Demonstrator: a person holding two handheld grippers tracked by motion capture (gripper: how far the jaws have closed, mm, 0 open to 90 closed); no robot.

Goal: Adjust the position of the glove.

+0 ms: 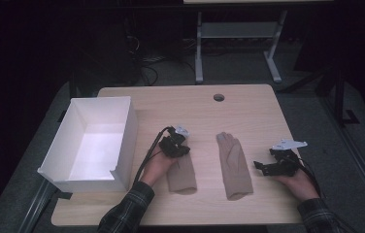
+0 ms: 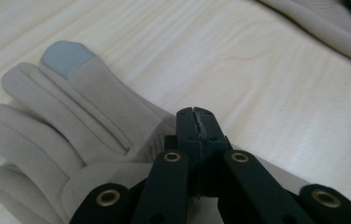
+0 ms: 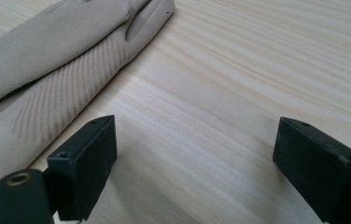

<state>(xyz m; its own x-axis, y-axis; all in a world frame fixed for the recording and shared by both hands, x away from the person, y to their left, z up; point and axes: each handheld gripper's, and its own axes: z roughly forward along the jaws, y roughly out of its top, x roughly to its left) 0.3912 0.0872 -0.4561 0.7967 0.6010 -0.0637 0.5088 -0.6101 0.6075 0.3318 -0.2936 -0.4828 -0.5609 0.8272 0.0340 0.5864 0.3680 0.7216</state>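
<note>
Count on the desk: two gloves, one box, two grippers.

Two beige gloves lie on the one wooden desk [image 1: 248, 104]: the left glove [image 1: 181, 175] and the right glove [image 1: 234, 167], each counted once. One white open box [image 1: 71, 143] stands at the left side of the desk. Two black grippers are in hand, one left gripper [image 1: 183, 150] and one right gripper [image 1: 259, 166]. One round hole [image 1: 219, 97] sits in the desk top near its far edge. One grey fingertip patch [image 2: 66, 58] marks a glove finger.
</note>
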